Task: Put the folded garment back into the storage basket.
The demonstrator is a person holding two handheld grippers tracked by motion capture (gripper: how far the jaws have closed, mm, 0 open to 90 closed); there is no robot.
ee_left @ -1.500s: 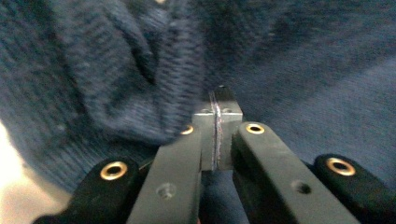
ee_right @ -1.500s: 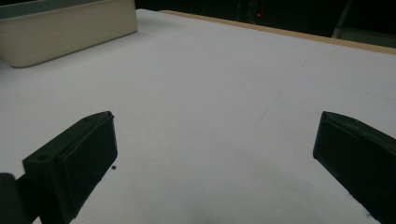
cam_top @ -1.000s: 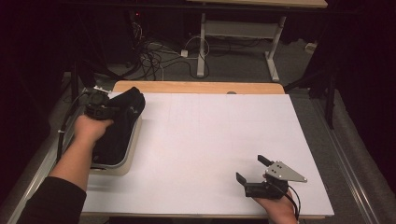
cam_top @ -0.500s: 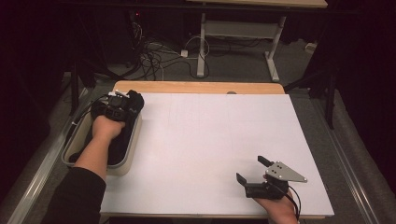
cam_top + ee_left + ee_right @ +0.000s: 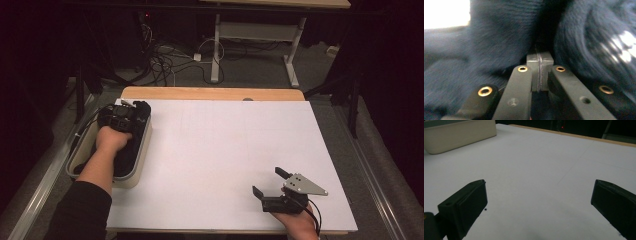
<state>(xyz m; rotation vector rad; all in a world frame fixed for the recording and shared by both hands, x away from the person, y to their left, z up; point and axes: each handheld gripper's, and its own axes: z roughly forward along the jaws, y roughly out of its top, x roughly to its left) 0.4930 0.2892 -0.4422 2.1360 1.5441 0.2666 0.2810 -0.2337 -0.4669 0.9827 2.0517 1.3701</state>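
Over at the left edge of the desk [image 5: 220, 150], the person's left forearm reaches forward from the near side, its dark sleeve ending short of the wrist, and the left hand [image 5: 111, 138] wraps the left gripper [image 5: 131, 112] above the far end of a cream tub [image 5: 141, 152]. The tub sits along that left edge, partly overhanging it, and dark navy knitted cloth [image 5: 127, 155] lies inside it. That gripper points away from the person and down into the cloth. In the left gripper view its fingers [image 5: 540, 65] are pressed together, pad against pad, with the navy knit [image 5: 499, 35] bunched close around and just beyond the tips; whether any of the cloth is pinched between them cannot be told, since the pads show only a thin seam.

Near the near right corner of the desk, the right hand [image 5: 295, 222] comes in from the near edge and holds the right gripper [image 5: 270, 184] low over the white surface, aimed toward the far left. Its fingers [image 5: 466, 205] stand wide apart with bare desk between them. From the right gripper view the tub's cream wall [image 5: 459, 133] sits well off toward the far left, and the two grippers are well apart.
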